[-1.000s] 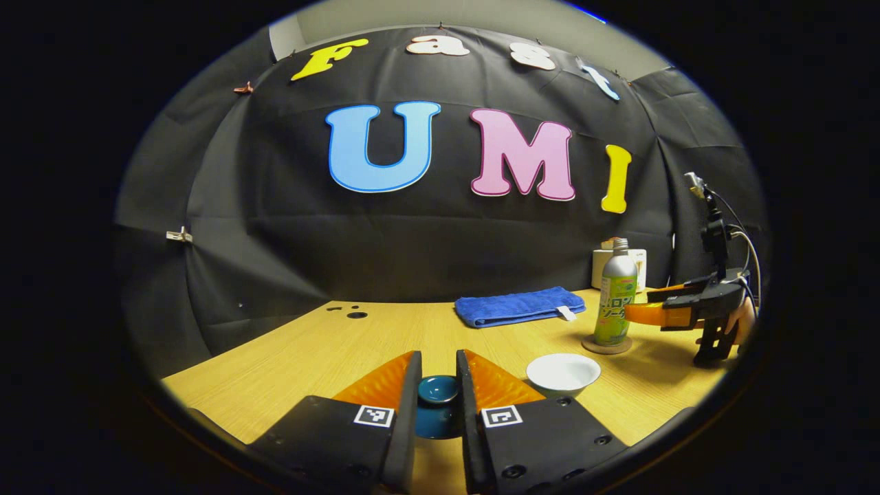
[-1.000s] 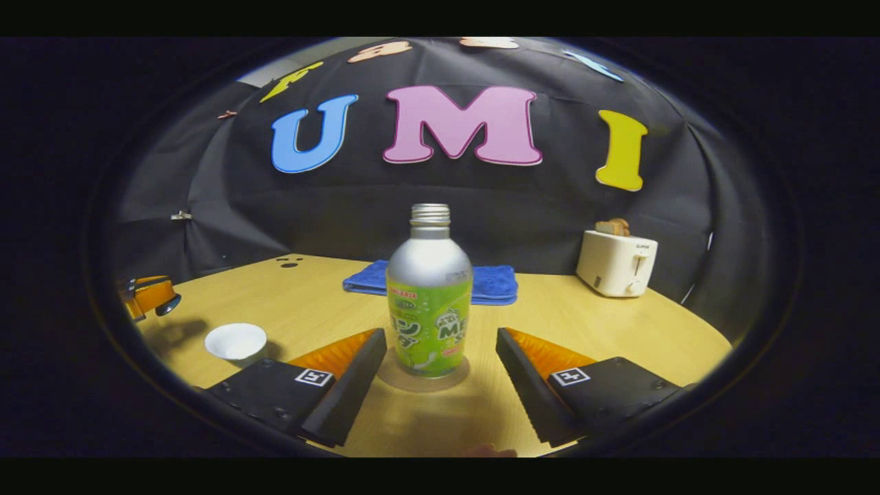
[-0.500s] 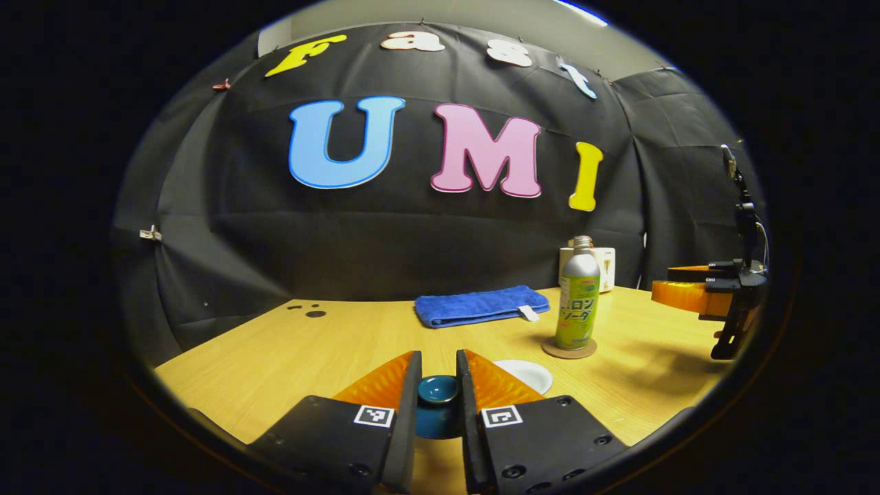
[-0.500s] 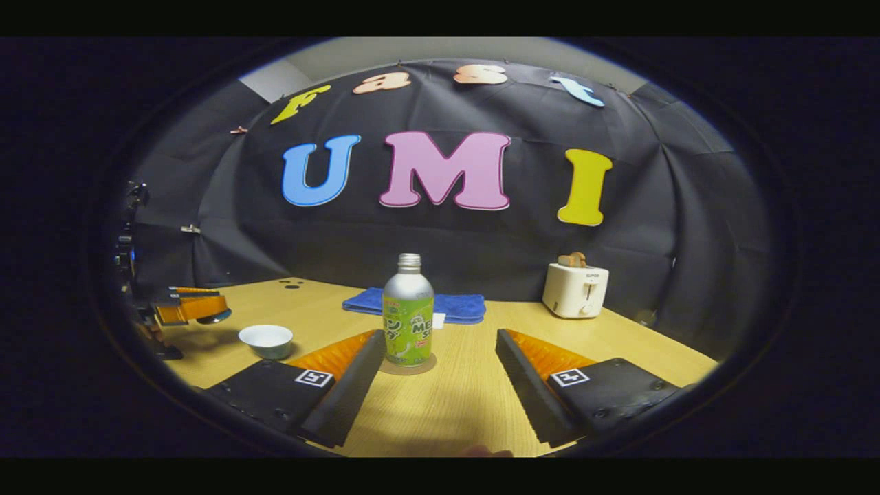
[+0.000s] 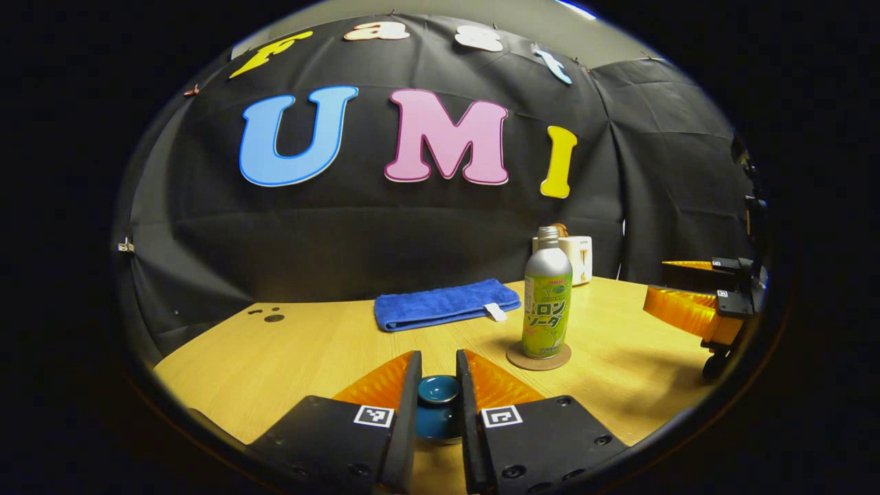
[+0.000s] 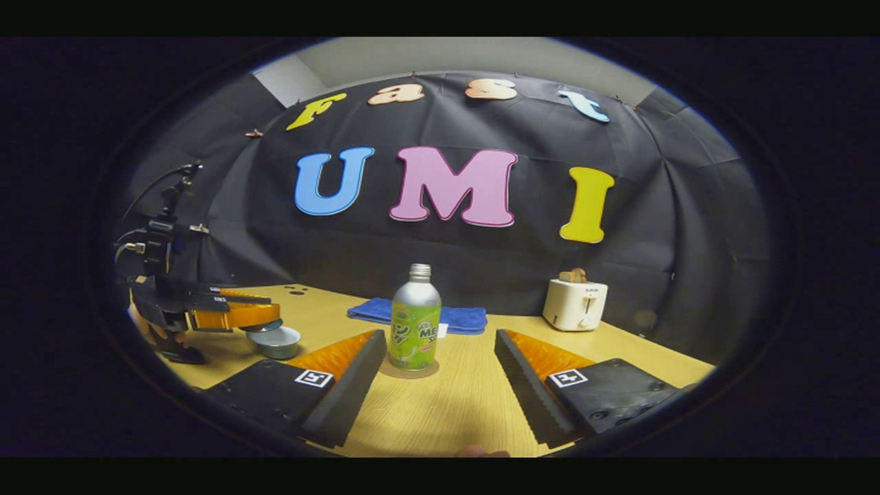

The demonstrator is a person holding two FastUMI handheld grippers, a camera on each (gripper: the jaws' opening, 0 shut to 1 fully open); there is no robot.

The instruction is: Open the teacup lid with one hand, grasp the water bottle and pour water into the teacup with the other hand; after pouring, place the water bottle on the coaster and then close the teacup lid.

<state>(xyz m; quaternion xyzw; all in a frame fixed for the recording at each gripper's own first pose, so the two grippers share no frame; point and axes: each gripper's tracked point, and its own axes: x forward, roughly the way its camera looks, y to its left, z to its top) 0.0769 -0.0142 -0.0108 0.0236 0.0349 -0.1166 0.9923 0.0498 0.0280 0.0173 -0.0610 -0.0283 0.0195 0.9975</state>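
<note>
The left gripper, jaws clamped on the blue teacup lid, holds it just above the teacup, left of the water bottle; the right gripper's jaws stand apart.

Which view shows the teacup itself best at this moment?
The right gripper view: the teacup sits in full sight under the lid held by the left gripper. In the left gripper view, the fingers frame the lid.

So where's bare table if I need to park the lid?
Bare wood lies left of the towel, back to the table holes. Another strip runs between bottle and toaster. It's crowded around the cup, under the left gripper holding the lid.
</note>
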